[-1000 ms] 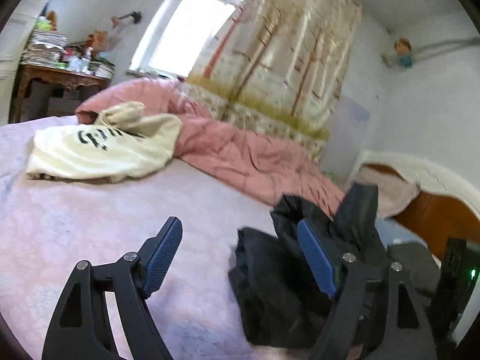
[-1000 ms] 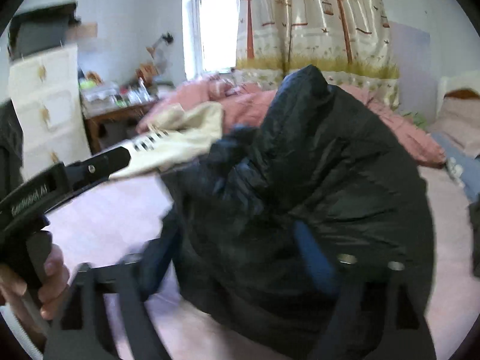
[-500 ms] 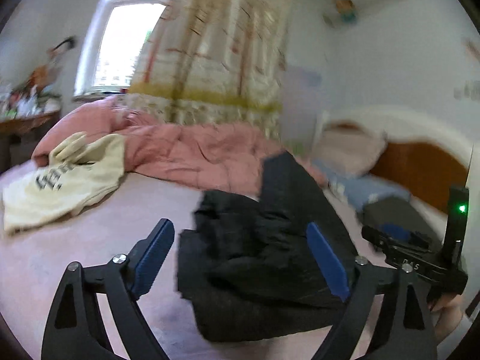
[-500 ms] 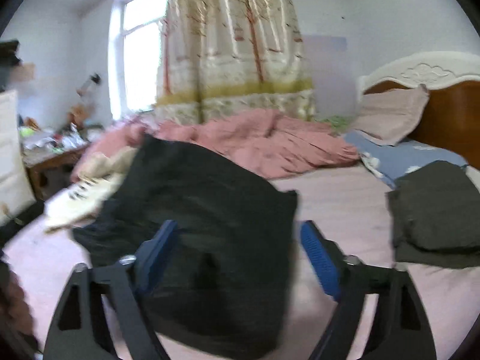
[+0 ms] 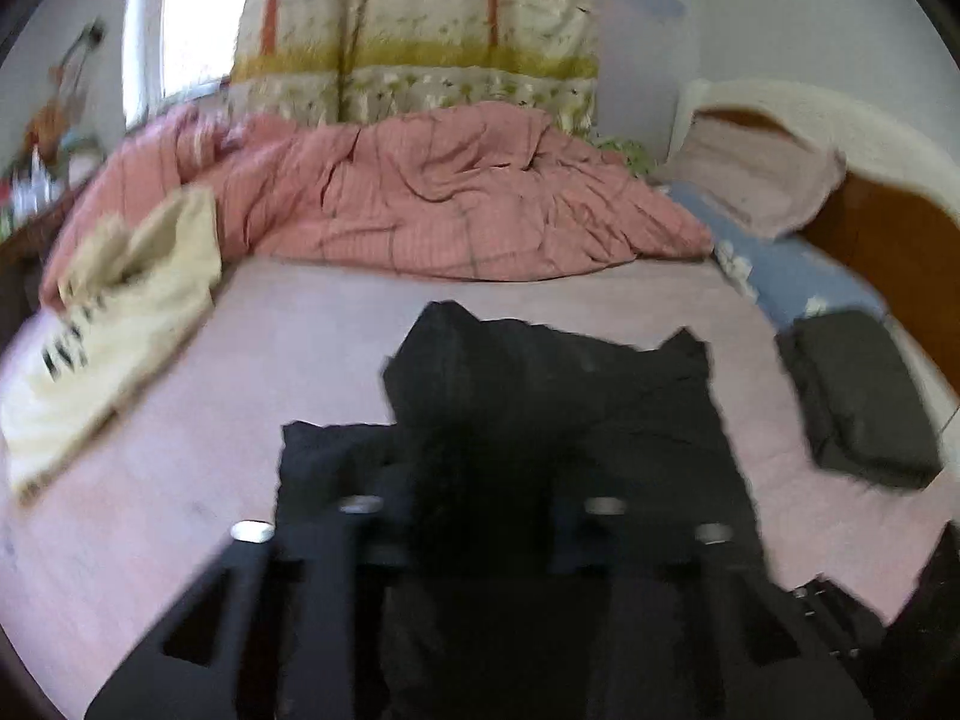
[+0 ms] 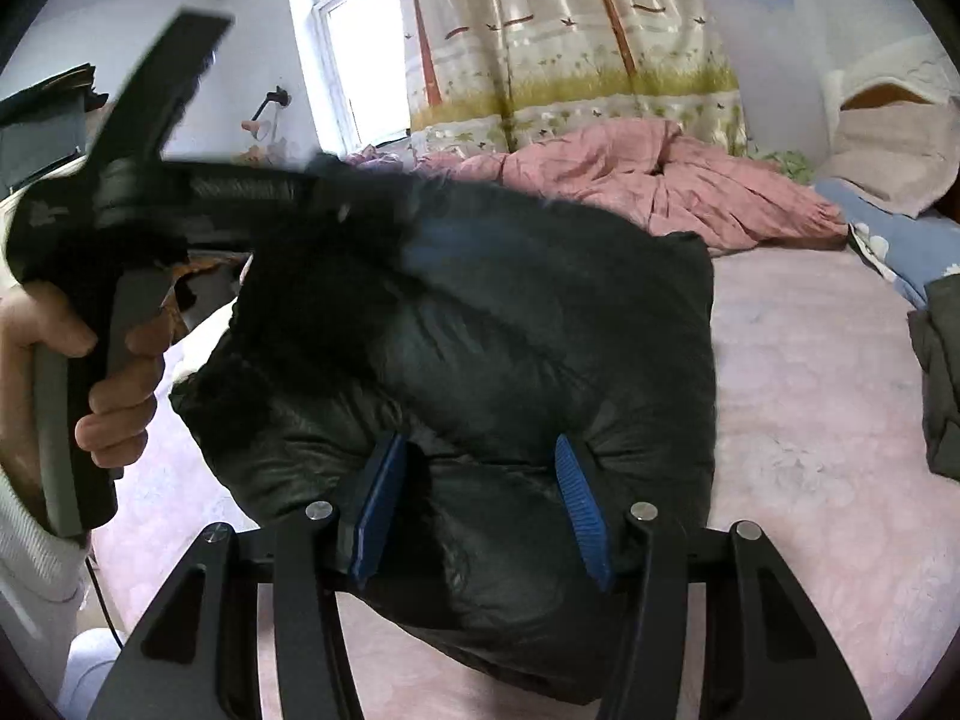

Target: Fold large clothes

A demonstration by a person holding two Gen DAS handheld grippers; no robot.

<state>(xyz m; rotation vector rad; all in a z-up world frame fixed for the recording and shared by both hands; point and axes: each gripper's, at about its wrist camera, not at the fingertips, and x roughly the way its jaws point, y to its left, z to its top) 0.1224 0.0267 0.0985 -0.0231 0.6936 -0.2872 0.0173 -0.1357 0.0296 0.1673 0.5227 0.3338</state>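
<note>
Two grippers work one black puffer jacket point(image 6: 480, 330) on a bed with a pink sheet point(image 6: 798, 420). The right gripper point(image 6: 480, 504) has its two blue-padded fingers point(image 6: 579, 504) set part-way apart and closing, with a padded lower fold of the jacket bulging between them; both pads press into the fabric. The left gripper point(image 6: 384, 222), seen from the right wrist camera, is held in a hand point(image 6: 102, 360) with a pale knitted cuff; its jaws are narrow and closing at the jacket's raised upper edge, but blur hides whether the pads pinch the cloth. In the left wrist view that gripper point(image 5: 480, 504) is a dark smear against the black fabric point(image 5: 540, 408).

The jacket occupies the middle of the bed, its lower part on the sheet and its upper part lifted toward the left gripper.

Other items, counted: one cream garment with dark lettering point(image 5: 108, 324) near the bed's left edge; one pink quilt point(image 5: 420, 198) heaped along the far edge; one folded dark grey garment point(image 5: 858, 396) near the right edge; a beige pillow point(image 5: 756, 174) and a blue pillow point(image 5: 798, 276) at the headboard point(image 5: 888, 240). A tree-print curtain point(image 6: 570, 30) and one window point(image 6: 354, 72) stand behind the bed.
</note>
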